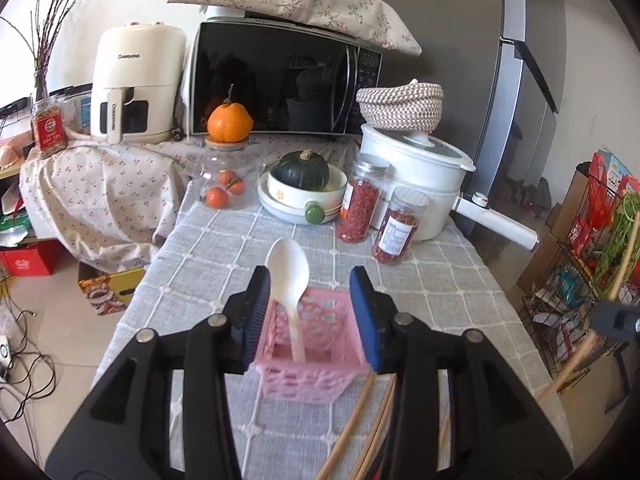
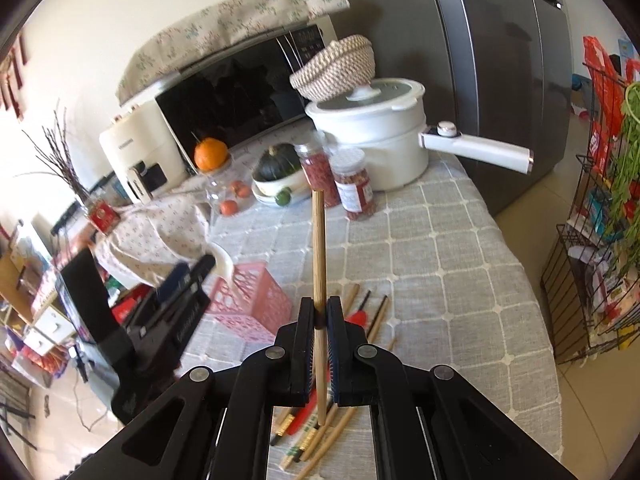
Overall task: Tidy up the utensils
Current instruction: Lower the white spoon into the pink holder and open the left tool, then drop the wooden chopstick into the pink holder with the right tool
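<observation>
On the checked tablecloth, the pink basket held a white spoon standing handle-down. Left gripper jaws stood apart around it, not gripping. Right gripper was clamped on one upright wooden chopstick above the loose utensils.

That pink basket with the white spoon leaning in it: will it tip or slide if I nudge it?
The pink basket looks like thin perforated plastic, so probably light and apt to slide on the tablecloth. The white spoon rises well above its rim, so a nudge may tip it.
</observation>
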